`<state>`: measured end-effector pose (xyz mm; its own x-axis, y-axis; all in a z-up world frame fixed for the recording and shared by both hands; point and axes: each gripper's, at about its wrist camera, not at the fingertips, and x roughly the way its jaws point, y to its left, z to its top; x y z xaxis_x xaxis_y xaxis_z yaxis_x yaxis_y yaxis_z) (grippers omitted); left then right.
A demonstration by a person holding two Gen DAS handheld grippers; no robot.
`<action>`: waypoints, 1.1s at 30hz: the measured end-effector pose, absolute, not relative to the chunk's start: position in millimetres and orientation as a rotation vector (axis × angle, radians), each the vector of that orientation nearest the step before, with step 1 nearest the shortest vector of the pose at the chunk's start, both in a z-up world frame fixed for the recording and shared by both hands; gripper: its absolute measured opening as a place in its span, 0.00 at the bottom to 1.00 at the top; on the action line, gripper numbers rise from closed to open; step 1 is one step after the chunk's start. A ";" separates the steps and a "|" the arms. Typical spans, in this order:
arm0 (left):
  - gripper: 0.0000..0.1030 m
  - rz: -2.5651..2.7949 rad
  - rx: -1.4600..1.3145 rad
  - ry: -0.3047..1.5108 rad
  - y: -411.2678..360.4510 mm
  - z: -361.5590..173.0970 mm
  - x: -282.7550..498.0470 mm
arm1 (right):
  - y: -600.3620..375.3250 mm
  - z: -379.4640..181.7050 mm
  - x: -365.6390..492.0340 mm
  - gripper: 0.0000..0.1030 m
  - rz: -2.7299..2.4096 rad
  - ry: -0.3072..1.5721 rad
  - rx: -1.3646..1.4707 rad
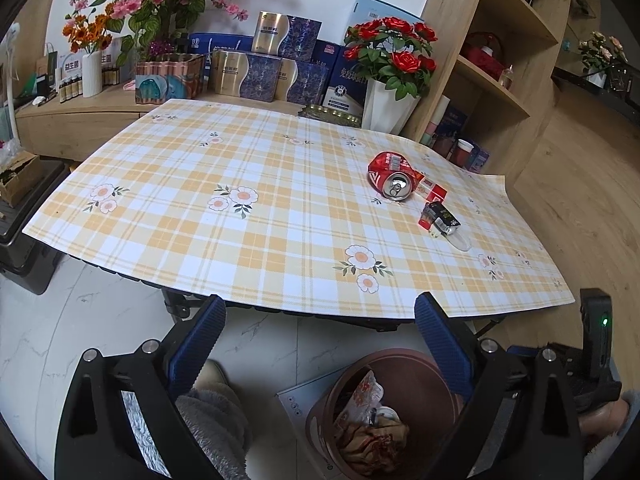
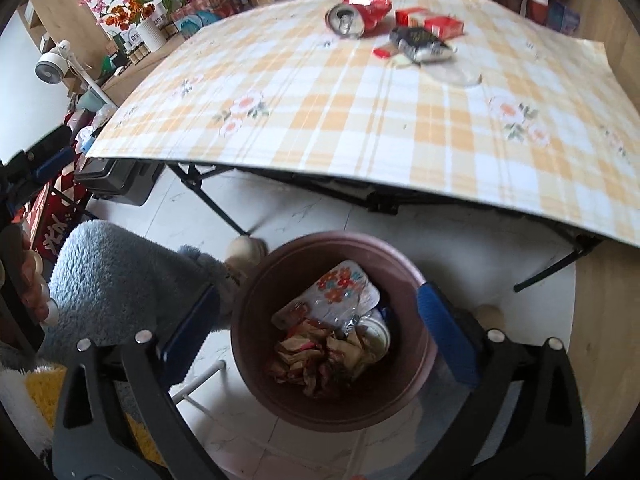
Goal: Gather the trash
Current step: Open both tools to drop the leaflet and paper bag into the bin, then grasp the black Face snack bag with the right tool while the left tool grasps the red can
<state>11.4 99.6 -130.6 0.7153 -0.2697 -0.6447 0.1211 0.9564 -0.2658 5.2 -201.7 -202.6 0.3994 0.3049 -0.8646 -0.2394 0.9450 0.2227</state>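
Observation:
A brown round bin (image 2: 256, 320) stands on the floor by the table's near edge, holding crumpled wrappers (image 2: 320, 352) and a flowered packet (image 2: 344, 284). My right gripper (image 2: 316, 312) hangs over the bin, open, nothing between its blue fingers. On the checked tablecloth (image 1: 240, 160) lie a crushed red can (image 1: 394, 176), a red box (image 1: 434, 192) and a black-and-silver wrapper (image 1: 442, 218). The same can (image 2: 356, 12), red box (image 2: 432, 22) and wrapper (image 2: 424, 46) show in the right wrist view. My left gripper (image 1: 320, 320) is open and empty at the table's near edge, the bin (image 1: 420, 372) below it.
Gift boxes (image 1: 260, 72), flower vases (image 1: 388, 108) and a wooden shelf (image 1: 500, 80) line the far side of the table. A person's grey fleece sleeve (image 2: 120, 280) and slipper (image 2: 248, 252) are left of the bin. Folding table legs (image 2: 212, 204) stand on the white tile floor.

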 end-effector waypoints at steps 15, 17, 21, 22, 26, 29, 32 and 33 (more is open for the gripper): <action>0.90 -0.188 -0.193 0.768 99.1 -135.7 17.9 | -224.9 -196.0 12.1 0.95 0.265 1.040 0.058; 0.90 -0.188 -0.188 0.770 97.6 -136.3 19.5 | -230.3 -198.5 12.9 0.95 0.254 1.041 0.069; 0.90 -0.188 -0.180 0.777 94.8 -138.8 24.5 | -239.0 -201.5 16.7 0.95 0.226 1.042 0.074; 0.90 -0.187 -0.179 0.781 94.2 -139.9 26.4 | -241.3 -202.1 18.7 0.94 0.214 1.042 0.073; 0.90 -0.183 -0.182 0.791 93.4 -142.5 34.2 | -254.1 -202.8 33.2 0.94 0.199 1.045 0.088; 0.90 -0.183 -0.187 0.805 93.1 -145.5 43.4 | -263.1 -201.9 51.9 0.94 0.180 1.053 0.080; 0.90 -0.185 -0.193 0.820 91.3 -147.7 53.1 | -273.3 -198.0 75.8 0.86 0.181 1.041 0.078; 0.90 -0.188 -0.199 0.825 90.6 -148.3 57.6 | -275.2 -196.2 83.7 0.83 0.188 1.036 0.076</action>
